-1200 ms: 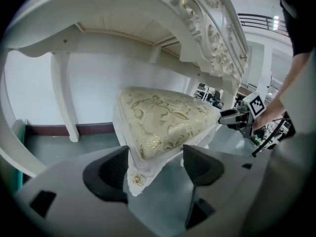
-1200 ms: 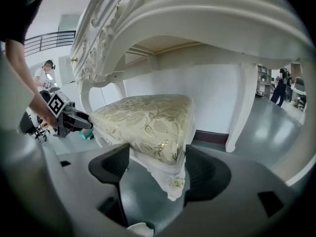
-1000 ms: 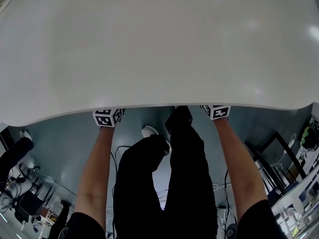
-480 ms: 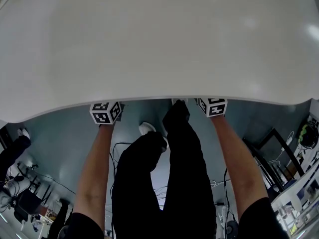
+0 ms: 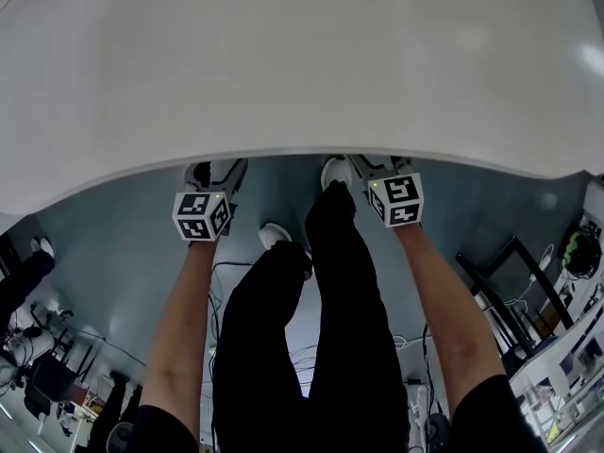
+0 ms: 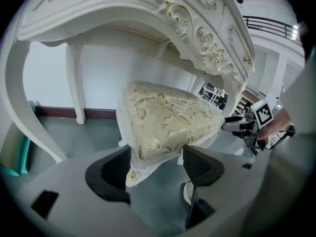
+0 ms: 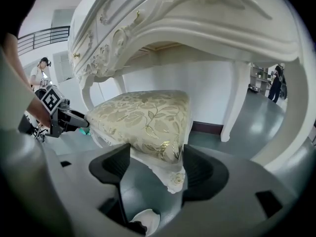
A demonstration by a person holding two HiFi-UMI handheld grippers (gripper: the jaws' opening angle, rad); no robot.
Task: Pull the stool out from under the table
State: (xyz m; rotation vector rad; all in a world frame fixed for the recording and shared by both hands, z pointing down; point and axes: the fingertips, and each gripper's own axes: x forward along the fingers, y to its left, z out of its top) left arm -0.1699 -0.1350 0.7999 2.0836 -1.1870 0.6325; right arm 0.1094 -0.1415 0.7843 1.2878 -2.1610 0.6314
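white carved surface (image 5: 283, 64) arches overhead, and the stool (image 6: 168, 117) stands beneath it on the grey floor (image 6: 94, 135), gold-patterned cushion towards me. my left hand-held gripper (image 6: 155, 164) is clamped on one near corner of the seat. my right hand-held gripper (image 7: 155, 164) is clamped on the other corner, jaws pressed against the cushion's sides.
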